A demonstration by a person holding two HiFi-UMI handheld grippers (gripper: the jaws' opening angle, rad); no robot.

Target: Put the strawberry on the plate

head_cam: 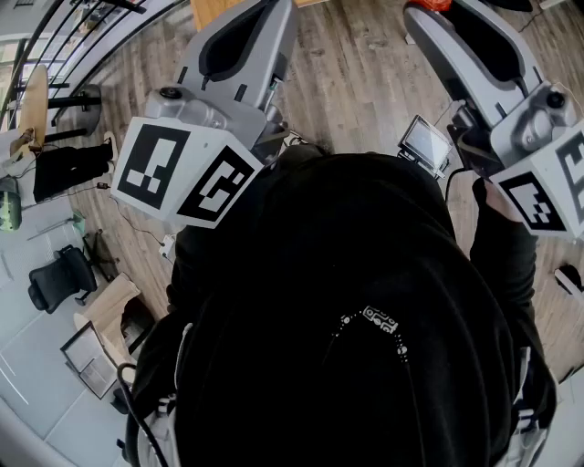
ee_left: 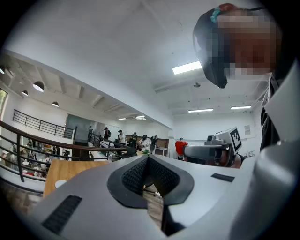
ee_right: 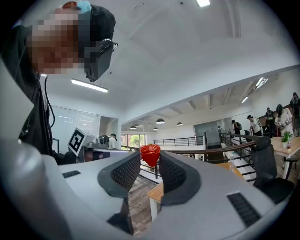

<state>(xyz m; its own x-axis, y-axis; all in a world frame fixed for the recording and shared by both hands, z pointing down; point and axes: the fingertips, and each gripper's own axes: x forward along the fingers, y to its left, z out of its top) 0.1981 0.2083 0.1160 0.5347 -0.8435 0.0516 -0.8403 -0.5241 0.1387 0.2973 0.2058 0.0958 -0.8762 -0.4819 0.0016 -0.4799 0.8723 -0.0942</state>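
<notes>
A red strawberry (ee_right: pixel 150 153) sits pinched between the tips of my right gripper (ee_right: pixel 150 161), whose ribbed pads press on both its sides. In the head view this right gripper (head_cam: pixel 456 27) is raised at the upper right, with a bit of the red strawberry (head_cam: pixel 429 5) at the frame's top edge. My left gripper (ee_left: pixel 147 161) is raised too, its pads meeting at the tips with nothing between them; in the head view the left gripper (head_cam: pixel 239 27) points up at the upper left. Both gripper views look out across the room and ceiling. No plate shows in any view.
The person's black top (head_cam: pixel 347 319) fills the middle of the head view, over a wooden floor (head_cam: pixel 365 82). A small screen (head_cam: pixel 426 140) lies on the floor ahead. A wooden table (ee_left: pixel 61 173) and railings (ee_right: pixel 211 150) lie beyond the jaws, with several people far off.
</notes>
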